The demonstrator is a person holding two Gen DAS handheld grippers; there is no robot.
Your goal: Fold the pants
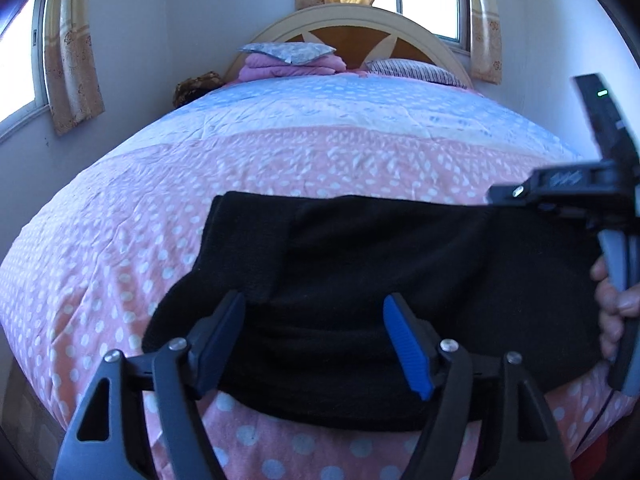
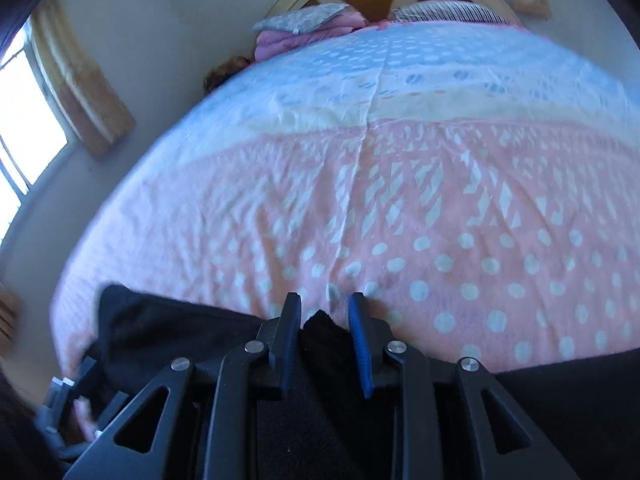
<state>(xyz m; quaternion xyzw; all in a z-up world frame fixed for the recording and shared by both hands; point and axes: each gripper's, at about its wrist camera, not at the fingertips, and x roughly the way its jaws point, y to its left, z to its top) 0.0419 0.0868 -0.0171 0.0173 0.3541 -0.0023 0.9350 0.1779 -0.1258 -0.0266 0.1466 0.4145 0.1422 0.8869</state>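
The black pants point(image 1: 380, 260) lie folded into a wide flat bundle across the near end of the bed. My left gripper point(image 1: 314, 300) hovers over their near edge, jaws open wide, nothing pressed between the blue pads. In the right wrist view the black pants point(image 2: 160, 332) stretch away to the left. My right gripper point(image 2: 325, 300) sits at their right end, jaws narrow, shut on a bunched fold of the black cloth that pokes up between the fingers. A hand point(image 1: 612, 308) holds the right gripper's handle at the right edge of the left wrist view.
The bed carries a pink and pale blue dotted cover point(image 1: 280, 160) that spreads far beyond the pants. At the rounded headboard point(image 1: 348, 40) lie a grey pillow on folded pink bedding point(image 1: 296, 68) and a striped pillow point(image 1: 412, 70). Curtained windows and walls close in on the left.
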